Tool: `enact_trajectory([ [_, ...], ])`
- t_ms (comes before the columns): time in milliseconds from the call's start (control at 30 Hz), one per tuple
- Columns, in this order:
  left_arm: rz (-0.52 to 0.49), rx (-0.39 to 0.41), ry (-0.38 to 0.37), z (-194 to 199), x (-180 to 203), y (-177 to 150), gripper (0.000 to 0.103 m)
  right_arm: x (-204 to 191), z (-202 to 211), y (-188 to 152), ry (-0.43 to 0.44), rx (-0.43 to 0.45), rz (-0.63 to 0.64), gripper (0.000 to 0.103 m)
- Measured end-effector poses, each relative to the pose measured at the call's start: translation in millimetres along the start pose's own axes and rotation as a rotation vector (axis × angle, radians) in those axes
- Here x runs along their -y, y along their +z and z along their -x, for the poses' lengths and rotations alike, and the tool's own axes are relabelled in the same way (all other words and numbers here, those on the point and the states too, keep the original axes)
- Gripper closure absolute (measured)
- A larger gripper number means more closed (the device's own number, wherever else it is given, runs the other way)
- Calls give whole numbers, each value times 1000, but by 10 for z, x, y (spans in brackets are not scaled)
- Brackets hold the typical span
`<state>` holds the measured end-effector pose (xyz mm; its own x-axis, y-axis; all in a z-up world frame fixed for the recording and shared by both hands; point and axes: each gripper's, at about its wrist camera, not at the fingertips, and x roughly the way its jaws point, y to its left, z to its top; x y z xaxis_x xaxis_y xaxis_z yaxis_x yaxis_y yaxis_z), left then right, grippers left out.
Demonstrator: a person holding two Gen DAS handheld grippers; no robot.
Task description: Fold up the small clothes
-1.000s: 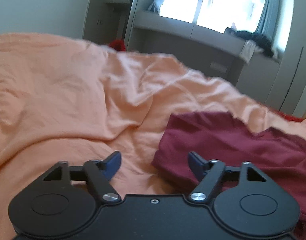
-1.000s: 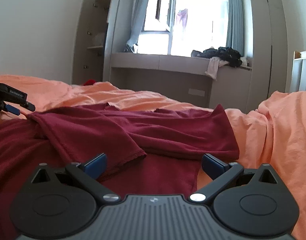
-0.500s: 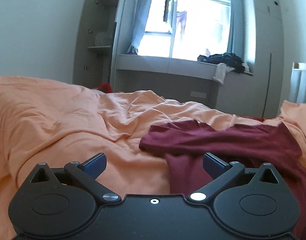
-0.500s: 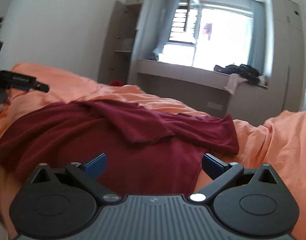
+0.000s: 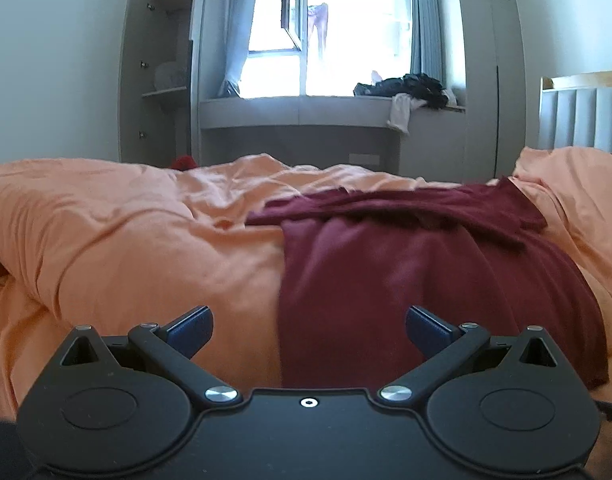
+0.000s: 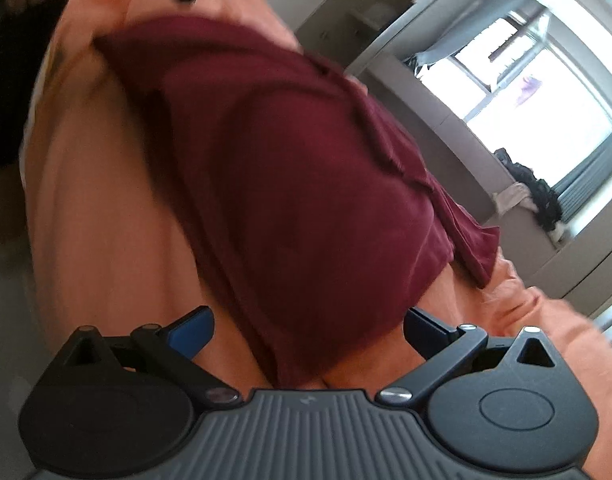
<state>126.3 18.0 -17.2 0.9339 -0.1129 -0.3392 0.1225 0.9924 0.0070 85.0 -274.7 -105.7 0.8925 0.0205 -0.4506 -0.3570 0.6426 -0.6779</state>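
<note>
The dark red cotton shirt (image 5: 425,280) lies partly folded near the orange bedsheet's (image 5: 126,240) near edge, and both the left gripper (image 5: 307,330) and right gripper (image 6: 307,330), spread wide and empty, should probably pinch its near hem corners evenly.

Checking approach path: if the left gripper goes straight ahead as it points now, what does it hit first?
Probably the left edge of the dark red shirt lying on the orange bedsheet. The open left gripper straddles that edge, so sheet or shirt first is hard to tell; depth is unclear.
</note>
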Motion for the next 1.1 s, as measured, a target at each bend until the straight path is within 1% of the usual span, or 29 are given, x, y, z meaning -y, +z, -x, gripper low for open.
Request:
enact_trajectory([
  [67, 18, -5, -6, 25, 7, -61, 1, -64, -79, -13, -40, -46, 42, 0],
  [133, 36, -13, -15, 22, -5, -94, 1, -94, -161, -16, -61, -75, 60, 0],
  [367, 73, -36, -21, 2, -60, -160, 1, -175, -298, 24, -87, -86, 95, 0],
  [500, 73, -26, -30, 27, -72, -183, 1, -179, -299, -2, -150, -81, 124, 1],
  [533, 69, -18, -40, 43, -73, -191, 1, -175, -294, -14, -143, -77, 126, 8],
  [567, 65, -11, -52, 64, -67, -198, 1, -175, -292, -26, -113, -78, 124, 20],
  [633, 44, 7, -96, 108, -41, -214, 1, -183, -270, -46, -57, -85, 117, 33],
  [700, 14, 17, -136, 144, 11, -229, 1, -231, -253, -62, -67, -72, 156, 39],
  [733, -5, 21, -154, 158, 42, -238, 1, -250, -245, -65, -75, -65, 179, 48],
  [767, -20, 22, -167, 168, 69, -245, 1, -269, -240, -66, -80, -62, 189, 64],
  [800, -35, 21, -178, 176, 100, -251, 1, -278, -245, -64, -86, -64, 200, 74],
  [833, -48, 18, -187, 177, 129, -258, 1, -278, -251, -55, -80, -68, 205, 88],
  [933, -81, 7, -208, 179, 205, -275, 1, -215, -173, -27, -58, -52, 166, 96],
  [1000, -100, 10, -222, 196, 251, -283, 1, -112, -78, 16, -86, -13, 143, 103],
  [1100, -156, 25, -237, 242, 361, -313, 1, 99, 177, 122, -133, 65, 103, 103],
])
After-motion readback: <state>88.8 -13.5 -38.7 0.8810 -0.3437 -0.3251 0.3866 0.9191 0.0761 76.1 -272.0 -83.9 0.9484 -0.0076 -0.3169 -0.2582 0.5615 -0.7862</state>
